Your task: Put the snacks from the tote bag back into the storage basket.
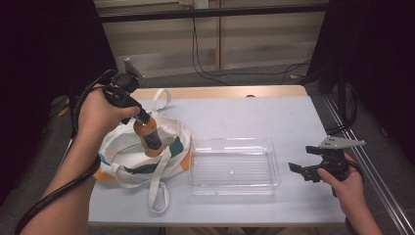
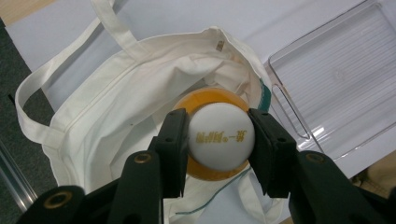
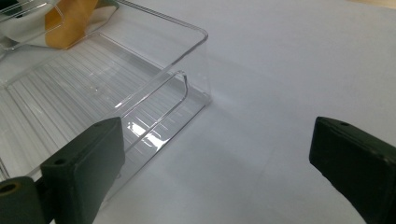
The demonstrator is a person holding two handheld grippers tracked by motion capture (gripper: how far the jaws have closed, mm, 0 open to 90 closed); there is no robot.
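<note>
Bottle (image 1: 148,137) of orange liquid hangs by its white cap (image 2: 219,136) in the left gripper (image 2: 217,140), whose two pads are clamped on either side of that cap — a firm hold, cap uppermost, long axis close to upright with the base tipped a little toward the tray. Its lower end sits inside the open mouth of the white tote bag (image 1: 122,156), so it looks only part way out of the cloth. From the bottle, the clear plastic tray (image 1: 234,187) lies at about 3 o'clock on the table in the high view, just beside the bag and bare inside. Farther out at 3 o'clock, past the tray's far short wall, the right gripper (image 1: 302,169) waits low with its jaws spread wide and nothing between them — the left hand is plainly the nearer one for any placing.
</note>
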